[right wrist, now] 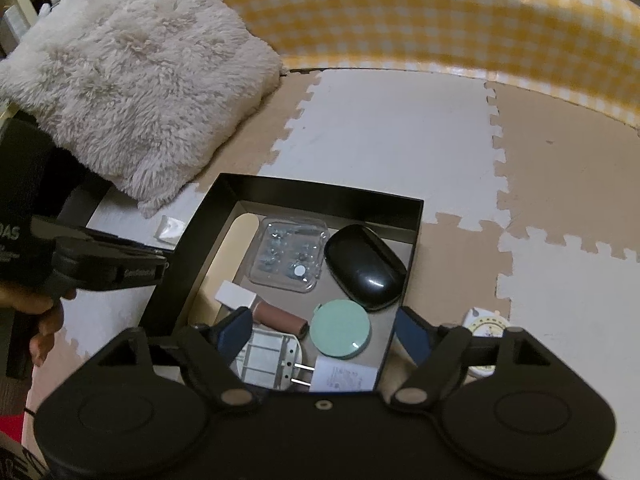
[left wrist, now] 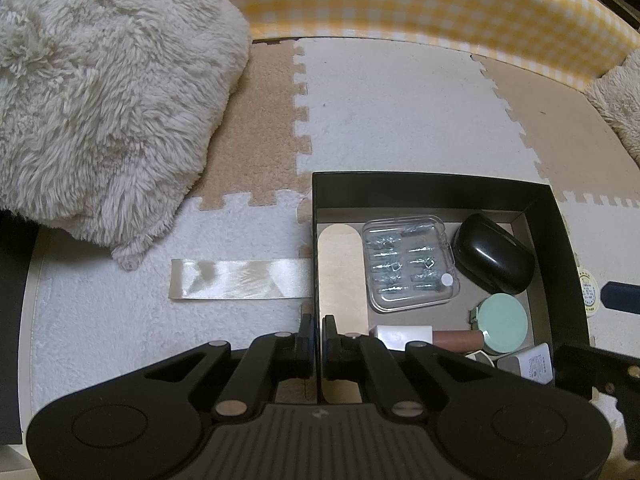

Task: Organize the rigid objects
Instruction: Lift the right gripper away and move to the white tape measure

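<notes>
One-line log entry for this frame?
left gripper: shut on box wall | right gripper: open over black box | round tin: outside box

Only fragments can be read. In the right wrist view, white letters "DAS" stand on the black handle (right wrist: 16,236) far left of the fingers. The print on the white charger (right wrist: 346,376) between the fingers is too small to read.

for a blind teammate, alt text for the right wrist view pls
The open right hand-held gripper hovers over a black box holding a black case, green round compact, clear plastic case and charger plug.
</notes>
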`<state>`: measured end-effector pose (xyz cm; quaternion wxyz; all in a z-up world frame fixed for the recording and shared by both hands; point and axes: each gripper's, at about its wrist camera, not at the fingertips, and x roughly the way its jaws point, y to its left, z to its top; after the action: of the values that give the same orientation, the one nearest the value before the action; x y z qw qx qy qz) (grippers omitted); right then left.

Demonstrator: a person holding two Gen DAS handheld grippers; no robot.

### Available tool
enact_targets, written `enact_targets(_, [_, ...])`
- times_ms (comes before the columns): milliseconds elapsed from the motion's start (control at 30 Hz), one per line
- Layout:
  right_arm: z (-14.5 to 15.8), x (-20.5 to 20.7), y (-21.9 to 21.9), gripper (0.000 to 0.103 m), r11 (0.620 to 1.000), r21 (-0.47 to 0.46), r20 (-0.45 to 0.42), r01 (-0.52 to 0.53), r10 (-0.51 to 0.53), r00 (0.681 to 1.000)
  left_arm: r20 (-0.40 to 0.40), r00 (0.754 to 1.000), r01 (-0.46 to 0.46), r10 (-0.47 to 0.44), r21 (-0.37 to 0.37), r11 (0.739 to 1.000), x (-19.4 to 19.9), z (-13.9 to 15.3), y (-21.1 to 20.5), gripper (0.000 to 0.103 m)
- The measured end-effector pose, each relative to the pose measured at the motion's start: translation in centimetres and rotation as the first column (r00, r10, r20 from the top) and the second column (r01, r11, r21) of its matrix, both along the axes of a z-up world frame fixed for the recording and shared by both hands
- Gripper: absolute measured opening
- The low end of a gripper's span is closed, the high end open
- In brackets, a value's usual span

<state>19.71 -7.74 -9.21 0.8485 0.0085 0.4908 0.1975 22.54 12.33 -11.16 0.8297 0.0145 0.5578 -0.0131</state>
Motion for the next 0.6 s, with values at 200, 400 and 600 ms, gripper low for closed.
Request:
enact_targets(200, [1.3, -0.8, -0.1, 0.093, 1.000, 0.012, 0.023, -0.013, 0.013, 1.000, 0.000, 1.000, 0.000, 0.000, -0.001, 1.000, 0.0, 0.0, 0.0, 0.003])
enact_targets(400, [2.7, -1.3, -0.7, 0.103, 1.000, 0.027, 0.065, -0.002, 0.001, 0.998, 0.000, 1.000, 0.000, 0.000, -0.001, 1.000, 0.0, 0.0, 0.0, 0.003])
enact_targets(600, [3.6, -0.9, -3.1, 0.103, 0.997, 0.031, 0.134, 0.069, -0.073, 0.988, 0.000, 1.000, 0.000, 0.000, -0.001, 1.000, 0.0, 0.0, 0.0, 0.003])
